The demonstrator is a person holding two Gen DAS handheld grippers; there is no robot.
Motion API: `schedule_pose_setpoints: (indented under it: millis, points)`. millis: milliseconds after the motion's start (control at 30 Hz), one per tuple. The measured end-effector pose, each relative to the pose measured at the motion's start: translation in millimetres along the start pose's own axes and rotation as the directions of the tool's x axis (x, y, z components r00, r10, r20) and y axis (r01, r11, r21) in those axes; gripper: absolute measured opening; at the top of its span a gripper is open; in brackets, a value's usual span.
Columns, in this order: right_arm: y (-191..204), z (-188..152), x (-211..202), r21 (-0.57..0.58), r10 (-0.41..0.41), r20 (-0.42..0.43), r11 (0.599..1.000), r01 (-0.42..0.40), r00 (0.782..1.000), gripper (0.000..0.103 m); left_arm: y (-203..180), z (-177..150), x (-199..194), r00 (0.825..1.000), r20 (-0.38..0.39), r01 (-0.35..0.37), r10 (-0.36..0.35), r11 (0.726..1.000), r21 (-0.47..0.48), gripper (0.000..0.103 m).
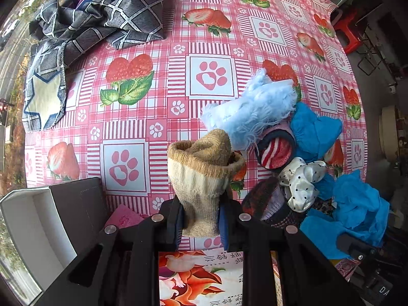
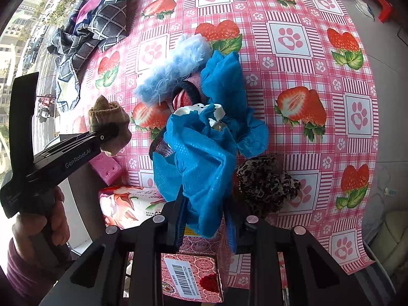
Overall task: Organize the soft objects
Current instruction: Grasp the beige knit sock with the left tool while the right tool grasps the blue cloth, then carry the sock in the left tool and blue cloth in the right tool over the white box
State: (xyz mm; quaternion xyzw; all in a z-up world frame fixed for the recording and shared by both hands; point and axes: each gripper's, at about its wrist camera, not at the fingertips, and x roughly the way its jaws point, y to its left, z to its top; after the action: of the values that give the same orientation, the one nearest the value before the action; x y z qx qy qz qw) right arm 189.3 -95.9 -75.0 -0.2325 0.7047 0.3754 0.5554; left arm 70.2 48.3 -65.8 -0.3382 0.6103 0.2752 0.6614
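Left wrist view: your left gripper (image 1: 200,223) clamps a beige sock (image 1: 201,176), cuff up, its lower end hidden between the fingers. At 2 o'clock lies the pile of soft things (image 1: 285,150), partly cut off at the frame edge. Your right gripper (image 2: 205,225) pinches a blue cloth (image 2: 201,163) that covers most of the pile on the table (image 2: 318,132).

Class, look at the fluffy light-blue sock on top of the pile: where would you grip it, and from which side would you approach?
Grip the fluffy light-blue sock at its free end, which juts out over the strawberry tablecloth to the pile's left. Coming from that side looks best: its other end lies against the crumpled blue non-woven cloth held in the right gripper, so a pinch there might snag both.
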Motion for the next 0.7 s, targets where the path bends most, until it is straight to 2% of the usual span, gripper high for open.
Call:
schedule_pose_setpoints:
  millis: [100, 233, 500, 700]
  points:
    - [-8, -6, -10, 0.017, 0.005, 0.020, 1.000, -0.005, 1.000, 0.028, -5, -1, 7, 0.999, 0.014, -0.045, 0.045, 0.999, 0.025, 0.025]
    - [-20, -8, -23, 0.043, 0.007, 0.049, 0.999, -0.009, 0.999, 0.028, -19, 4, 8, 0.997, 0.036, -0.064, 0.062, 0.997, 0.054, 0.025]
    - [-49, -17, -45, 0.082, -0.003, 0.096, 0.997, -0.004, 0.995, 0.028, -67, 4, -9, 0.994, 0.096, -0.057, 0.045, 0.991, 0.124, 0.025]
    - [-78, -37, -60, 0.100, -0.021, 0.127, 0.995, 0.009, 0.992, 0.028, -112, -10, -27, 0.991, 0.134, -0.042, 0.016, 0.980, 0.195, 0.025]
